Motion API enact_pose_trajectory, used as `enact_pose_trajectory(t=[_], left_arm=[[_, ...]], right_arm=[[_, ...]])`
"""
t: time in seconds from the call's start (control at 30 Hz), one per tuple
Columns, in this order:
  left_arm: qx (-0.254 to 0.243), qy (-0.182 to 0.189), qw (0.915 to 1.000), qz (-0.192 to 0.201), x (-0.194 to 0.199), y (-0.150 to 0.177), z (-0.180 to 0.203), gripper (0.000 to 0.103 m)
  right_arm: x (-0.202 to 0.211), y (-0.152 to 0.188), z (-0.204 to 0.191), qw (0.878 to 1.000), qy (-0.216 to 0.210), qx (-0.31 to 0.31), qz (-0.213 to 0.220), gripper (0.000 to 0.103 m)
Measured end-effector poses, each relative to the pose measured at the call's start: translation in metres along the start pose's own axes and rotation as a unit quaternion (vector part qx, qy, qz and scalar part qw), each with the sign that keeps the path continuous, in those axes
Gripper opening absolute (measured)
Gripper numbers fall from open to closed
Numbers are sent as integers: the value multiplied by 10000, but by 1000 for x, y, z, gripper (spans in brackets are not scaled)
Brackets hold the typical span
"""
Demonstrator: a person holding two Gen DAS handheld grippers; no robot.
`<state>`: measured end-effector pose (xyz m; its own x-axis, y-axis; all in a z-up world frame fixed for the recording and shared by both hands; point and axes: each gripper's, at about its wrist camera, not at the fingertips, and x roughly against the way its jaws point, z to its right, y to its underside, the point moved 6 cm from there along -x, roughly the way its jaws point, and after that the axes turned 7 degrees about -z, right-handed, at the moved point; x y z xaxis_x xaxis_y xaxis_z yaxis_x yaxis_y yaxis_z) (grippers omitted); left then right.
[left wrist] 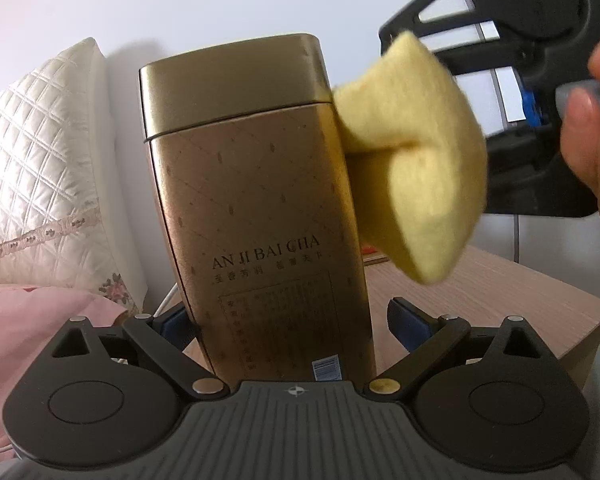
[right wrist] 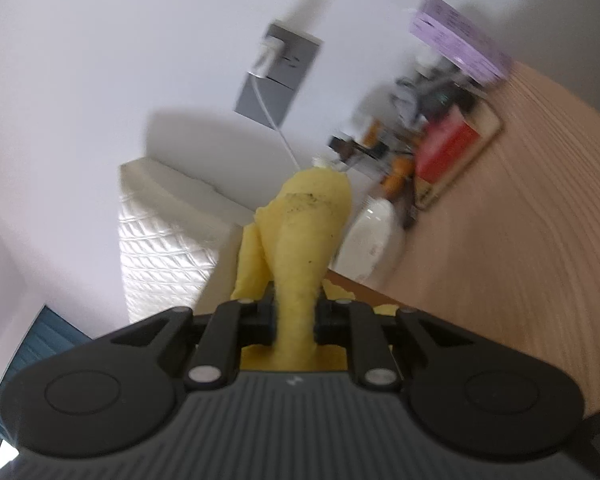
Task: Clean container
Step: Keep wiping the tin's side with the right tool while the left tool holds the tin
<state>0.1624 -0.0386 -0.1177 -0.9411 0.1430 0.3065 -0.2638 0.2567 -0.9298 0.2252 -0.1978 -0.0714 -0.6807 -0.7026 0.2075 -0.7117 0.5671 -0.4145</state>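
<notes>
The gold tea tin (left wrist: 256, 208), lid on, rigid, probably light and slick-sided, stands upright above a wooden table (left wrist: 480, 300), gripped low between the left gripper (left wrist: 296, 326) fingers, while the right gripper (right wrist: 294, 320), clamped on a soft yellow sponge (left wrist: 416, 160), presses its upper side.

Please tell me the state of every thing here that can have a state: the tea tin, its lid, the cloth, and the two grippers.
gold tea tin: upright, held near its base.
lid: on, closed.
yellow cloth: folded, pinched, pressed against the tin's upper right side; dark specks show on it in the right wrist view.
left gripper: fingers on both sides of the tin, gripping it.
right gripper: shut on the cloth.
</notes>
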Motion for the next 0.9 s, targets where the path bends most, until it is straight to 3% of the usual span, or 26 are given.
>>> enact_pose_trajectory(t=[0.23,0.43,0.57,0.7,0.9], left_arm=[[-51,-15,10000,-24,-1,0,-1,97],[-173,76,9998,17,2,3,-6,88],[-228,236,9995,14,-2,1,-15,88],[-248,299,9992,14,-4,1,-19,88],[-341,517,9981,9,-6,0,-25,87]], right_arm=[[-6,10,32,9988,215,-428,-117,17],[-6,3,19,9995,5,-330,1,17],[-6,-1,10,9995,-135,-265,80,17],[-7,9,30,9980,-29,-629,-4,17],[-3,1,17,9971,-437,-609,88,18]])
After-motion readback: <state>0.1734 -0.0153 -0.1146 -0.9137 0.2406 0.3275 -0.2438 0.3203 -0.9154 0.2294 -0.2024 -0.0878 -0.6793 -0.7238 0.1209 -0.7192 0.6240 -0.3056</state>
